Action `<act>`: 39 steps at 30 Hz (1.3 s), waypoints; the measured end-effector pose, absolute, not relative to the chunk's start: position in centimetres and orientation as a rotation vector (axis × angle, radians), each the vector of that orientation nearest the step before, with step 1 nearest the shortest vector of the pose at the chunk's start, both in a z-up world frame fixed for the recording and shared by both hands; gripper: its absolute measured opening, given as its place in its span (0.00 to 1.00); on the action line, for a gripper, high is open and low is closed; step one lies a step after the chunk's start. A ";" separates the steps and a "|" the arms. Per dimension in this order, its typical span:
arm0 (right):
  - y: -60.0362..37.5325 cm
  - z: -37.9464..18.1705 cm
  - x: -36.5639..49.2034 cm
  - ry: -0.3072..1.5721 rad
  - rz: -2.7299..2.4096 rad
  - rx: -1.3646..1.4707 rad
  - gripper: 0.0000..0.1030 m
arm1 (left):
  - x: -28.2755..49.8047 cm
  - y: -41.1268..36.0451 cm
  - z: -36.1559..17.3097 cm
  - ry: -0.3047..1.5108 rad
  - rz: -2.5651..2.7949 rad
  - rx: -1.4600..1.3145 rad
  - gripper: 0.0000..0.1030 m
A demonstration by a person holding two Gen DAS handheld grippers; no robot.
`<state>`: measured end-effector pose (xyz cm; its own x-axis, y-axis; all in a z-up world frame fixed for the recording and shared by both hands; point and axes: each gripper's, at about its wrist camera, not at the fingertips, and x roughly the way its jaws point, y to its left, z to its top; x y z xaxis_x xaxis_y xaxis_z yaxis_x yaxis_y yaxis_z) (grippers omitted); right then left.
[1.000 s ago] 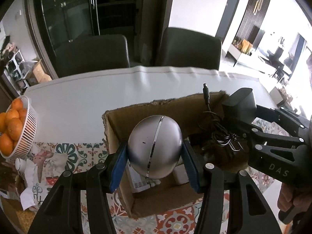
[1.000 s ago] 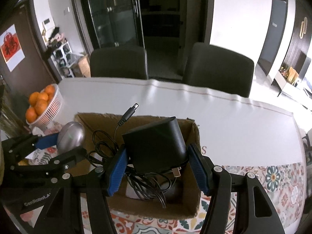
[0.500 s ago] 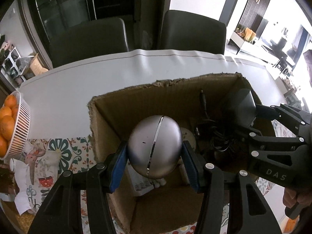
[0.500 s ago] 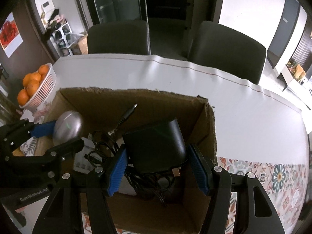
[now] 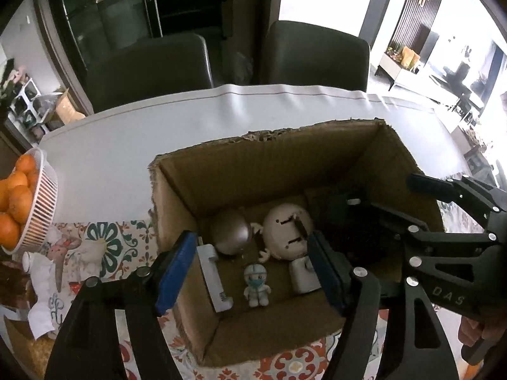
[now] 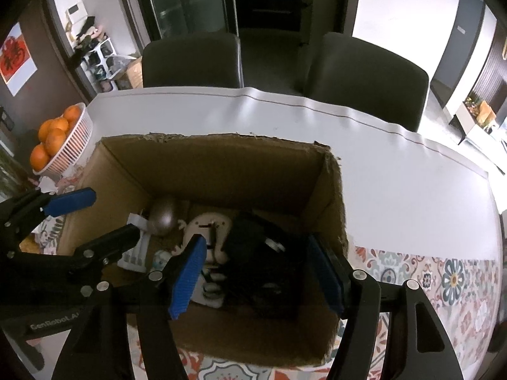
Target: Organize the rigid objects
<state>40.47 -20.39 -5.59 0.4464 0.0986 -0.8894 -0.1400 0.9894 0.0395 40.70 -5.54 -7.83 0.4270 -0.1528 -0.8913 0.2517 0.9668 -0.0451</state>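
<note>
Left wrist view, white table (image 5: 126,145), two dark chairs (image 5: 149,69), patterned mat (image 5: 104,240)

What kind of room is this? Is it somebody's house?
Most likely a home dining room. A table has two dark chairs pushed up to it, a white basket of oranges sits at its edge, and a living area shows beyond.

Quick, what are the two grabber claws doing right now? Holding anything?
Left gripper: open, holding nothing, above the cardboard box.
Right gripper: open, holding nothing, above the black adapter in the box.
</note>
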 end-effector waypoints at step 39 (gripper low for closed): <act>-20.4 7.0 19.9 0.643 -0.151 0.011 0.92 | 21.4 -2.9 4.6 0.595 -0.054 0.144 1.00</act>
